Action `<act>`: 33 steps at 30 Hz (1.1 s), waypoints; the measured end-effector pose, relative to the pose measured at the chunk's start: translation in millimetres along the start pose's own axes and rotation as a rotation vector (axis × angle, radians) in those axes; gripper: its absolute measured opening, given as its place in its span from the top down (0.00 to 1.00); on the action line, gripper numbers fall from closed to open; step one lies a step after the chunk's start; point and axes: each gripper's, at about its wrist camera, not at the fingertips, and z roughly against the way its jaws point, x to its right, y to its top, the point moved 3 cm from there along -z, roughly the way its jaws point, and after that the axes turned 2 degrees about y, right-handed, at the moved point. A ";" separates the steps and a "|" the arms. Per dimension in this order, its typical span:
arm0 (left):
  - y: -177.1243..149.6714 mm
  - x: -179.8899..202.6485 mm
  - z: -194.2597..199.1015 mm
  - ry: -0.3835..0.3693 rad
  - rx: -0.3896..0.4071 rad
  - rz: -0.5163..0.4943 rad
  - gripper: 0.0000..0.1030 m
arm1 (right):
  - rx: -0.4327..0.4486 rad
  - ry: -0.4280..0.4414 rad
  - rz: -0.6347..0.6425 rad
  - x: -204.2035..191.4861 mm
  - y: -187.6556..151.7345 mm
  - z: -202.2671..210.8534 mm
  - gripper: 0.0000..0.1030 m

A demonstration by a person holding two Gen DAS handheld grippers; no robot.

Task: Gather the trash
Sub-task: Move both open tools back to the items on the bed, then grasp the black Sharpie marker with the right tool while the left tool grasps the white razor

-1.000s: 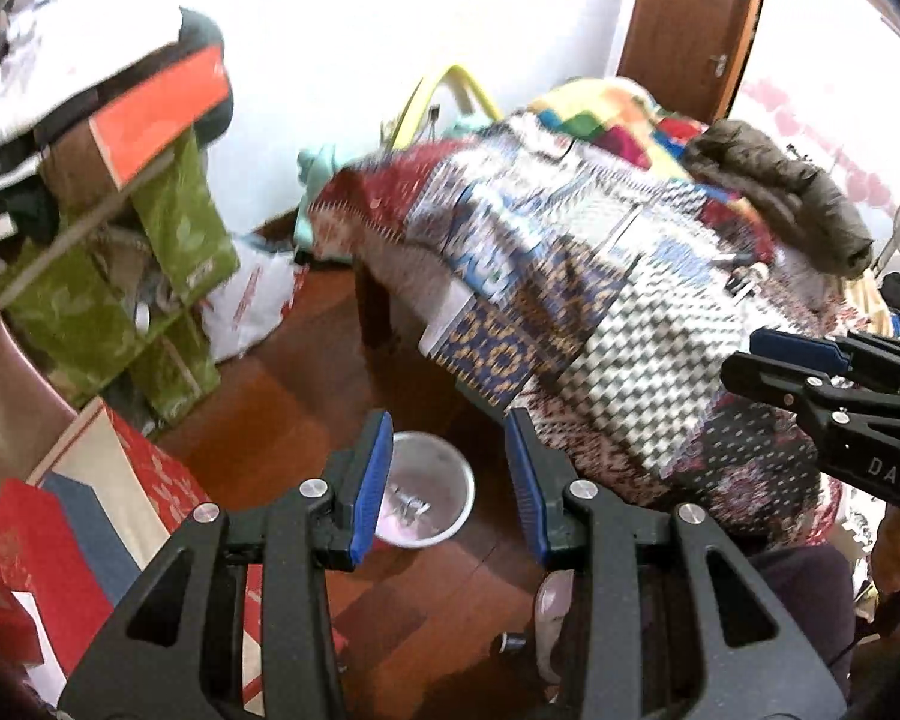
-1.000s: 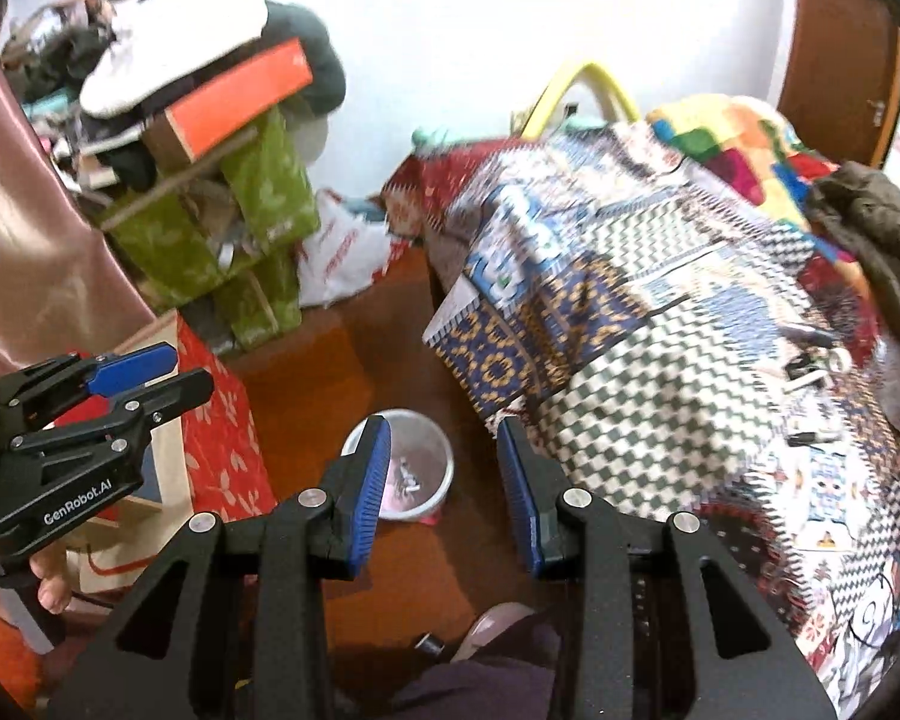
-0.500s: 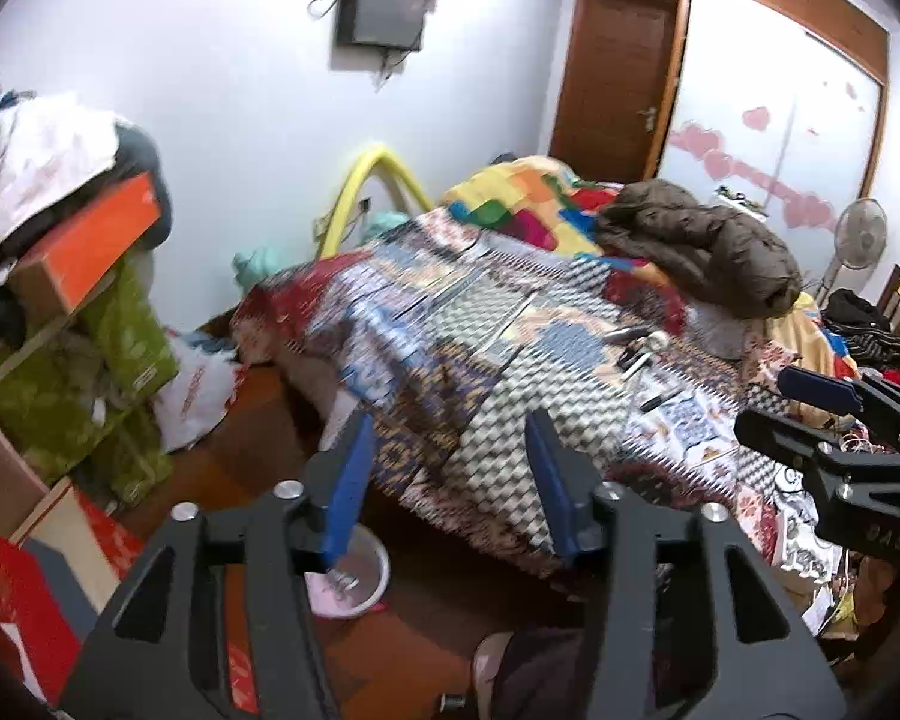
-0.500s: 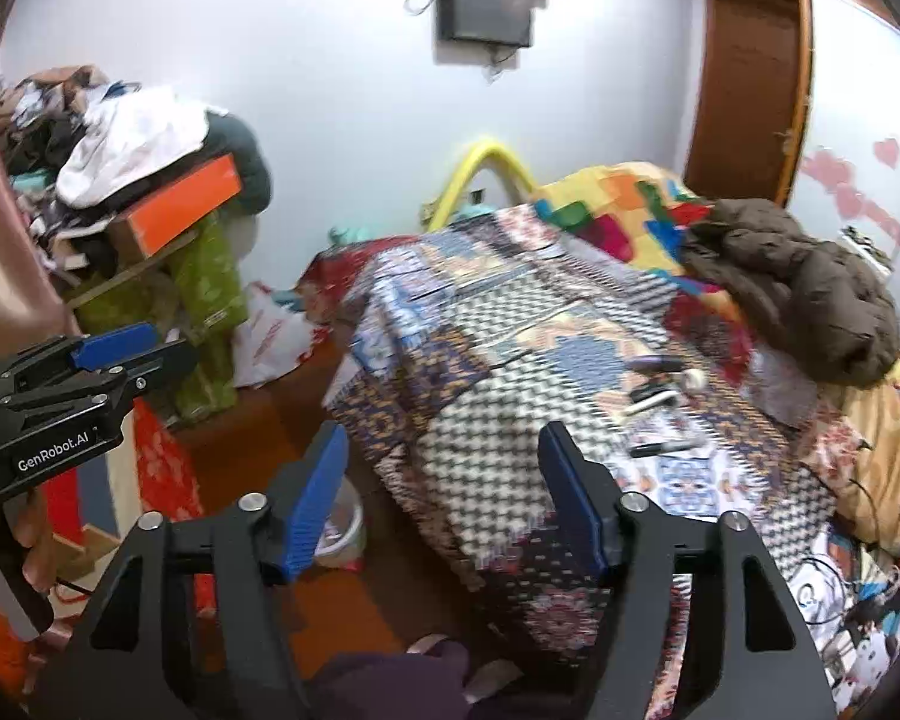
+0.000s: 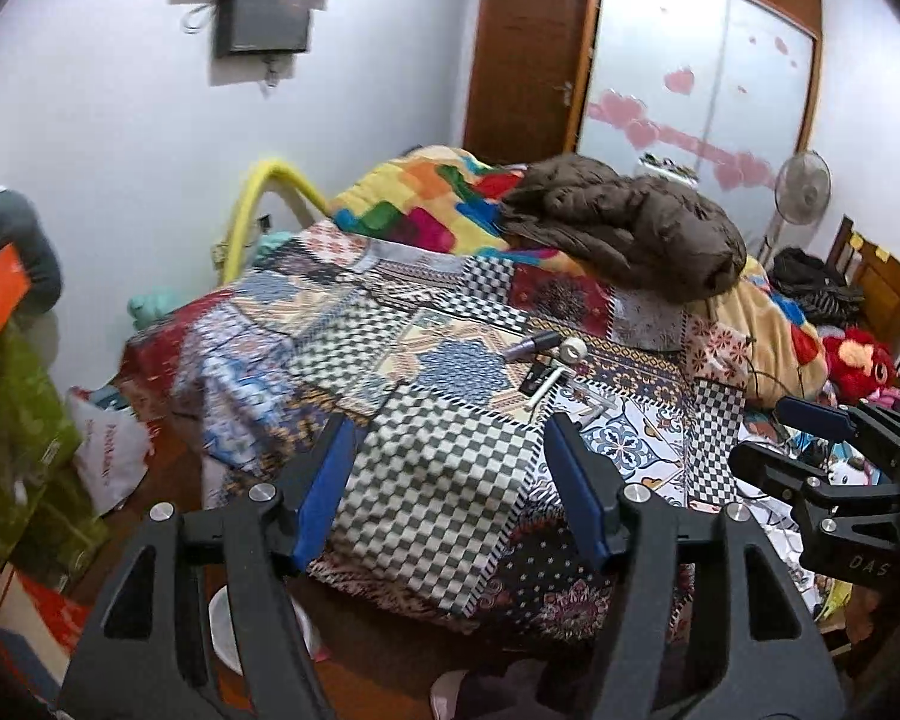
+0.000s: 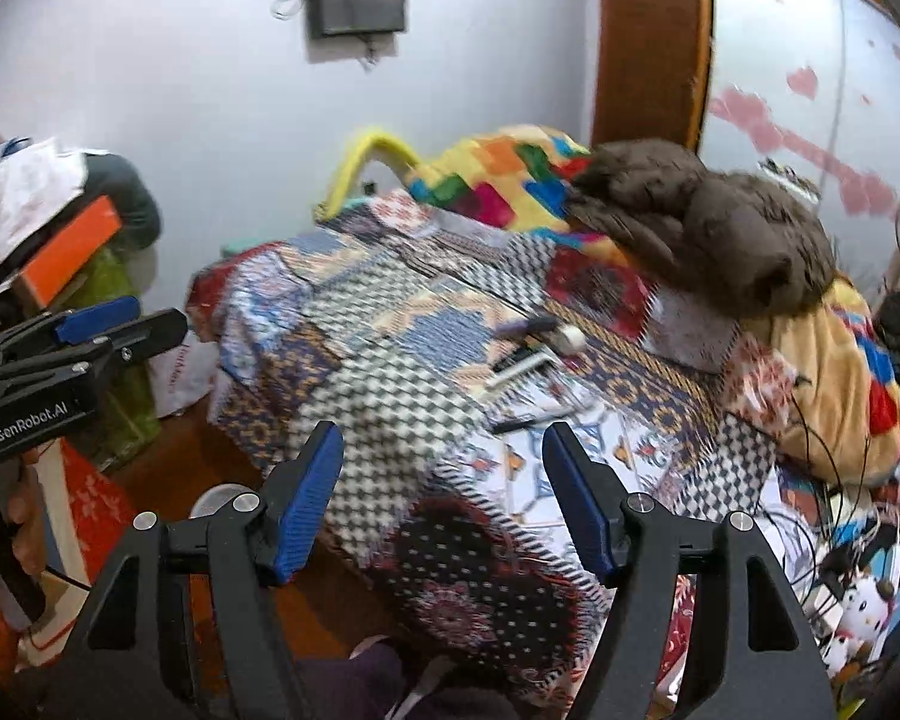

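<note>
Small items lie together in the middle of the patchwork bed [image 5: 438,480]: a dark tube [image 5: 531,347], a white tape roll [image 5: 572,350] and a white stick [image 5: 546,387]. The right wrist view shows the same tube [image 6: 528,327], roll [image 6: 570,337] and stick [image 6: 519,369], blurred. My left gripper [image 5: 448,438] hangs over the bed's near corner, its jaws opening with nothing between them. My right gripper [image 6: 441,438] is open and empty, short of the items. A pale bin [image 5: 225,624] stands on the floor below the left fingers, mostly hidden.
A brown jacket [image 5: 624,228] and a colourful blanket [image 5: 426,198] lie at the bed's far end. Green boxes [image 5: 18,450] and a white bag [image 5: 114,450] stand at the left. A fan [image 5: 801,189], a red plush toy [image 5: 858,360] and cables are on the right.
Both views have swung up from the floor and the bin to the top of the bed. Both pairs of jaws stand wider apart than before.
</note>
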 end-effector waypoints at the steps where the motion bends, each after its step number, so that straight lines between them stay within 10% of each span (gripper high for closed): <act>1: 0.8 3.0 -7.5 -0.004 -0.005 -0.007 0.38 | -0.013 -0.016 -0.011 9.1 -1.9 -8.2 0.36; 22: -21.5 16.2 -221.7 -0.058 -0.220 -0.030 0.38 | -0.272 -0.030 -0.456 125.0 -24.2 -210.4 0.36; 33: -30.4 21.8 -254.1 -0.070 -0.265 -0.069 0.38 | -0.273 -0.197 -0.305 98.7 -25.5 -245.7 0.37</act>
